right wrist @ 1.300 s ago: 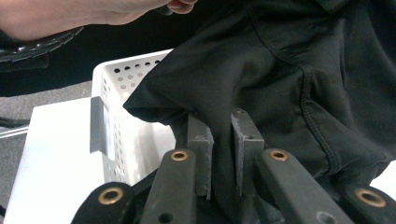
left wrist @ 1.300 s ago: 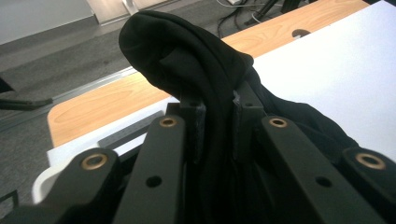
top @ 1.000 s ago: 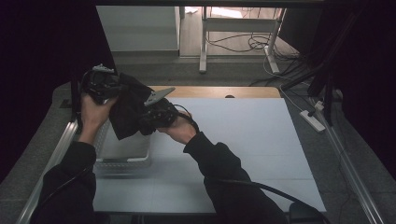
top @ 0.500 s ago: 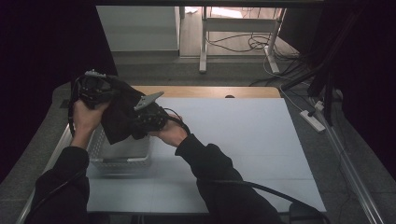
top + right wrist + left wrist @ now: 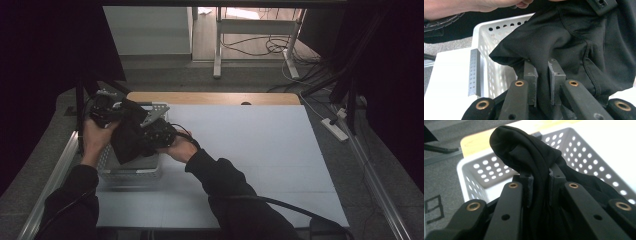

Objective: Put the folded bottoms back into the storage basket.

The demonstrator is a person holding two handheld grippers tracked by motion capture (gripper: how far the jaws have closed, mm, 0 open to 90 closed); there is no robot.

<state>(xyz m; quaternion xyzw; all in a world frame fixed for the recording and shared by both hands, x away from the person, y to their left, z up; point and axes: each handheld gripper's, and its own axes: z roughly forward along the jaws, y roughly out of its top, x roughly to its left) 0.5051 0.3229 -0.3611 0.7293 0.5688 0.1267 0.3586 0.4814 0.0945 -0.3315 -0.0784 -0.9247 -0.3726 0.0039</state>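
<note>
**Over the basket, both grippers pinching one black cloth**

Above the white perforated plastic basket [image 5: 131, 172] at the left end of the table, a black, soft fabric garment [image 5: 129, 141] is hanging in the air between the two hand-held tools. The left gripper [image 5: 107, 111] is sitting up and to the left, the right gripper [image 5: 152, 134] just beside it, lower and to the right, with the cloth bunched between them and drooping toward the basket's inside.

In the left gripper view, the left gripper [image 5: 540, 185] is clamping a thick fold of the black garment [image 5: 529, 152]; the fabric is rising in a rounded hump past the fingertips, and the basket wall [image 5: 486, 168] with its rows of round holes is lying behind it.

In the right gripper view, the right gripper [image 5: 541, 75] is also squeezing a fold of the garment [image 5: 579, 42], whose stitched seam is running down the cloth to the right. The basket rim [image 5: 499, 23] is showing beyond, and the person's other hand [image 5: 471, 6] is sitting along the top edge.

The basket is resting on the pale grey table cover [image 5: 250, 145], with a strip of wooden table edge [image 5: 215, 97] showing at the far side
</note>
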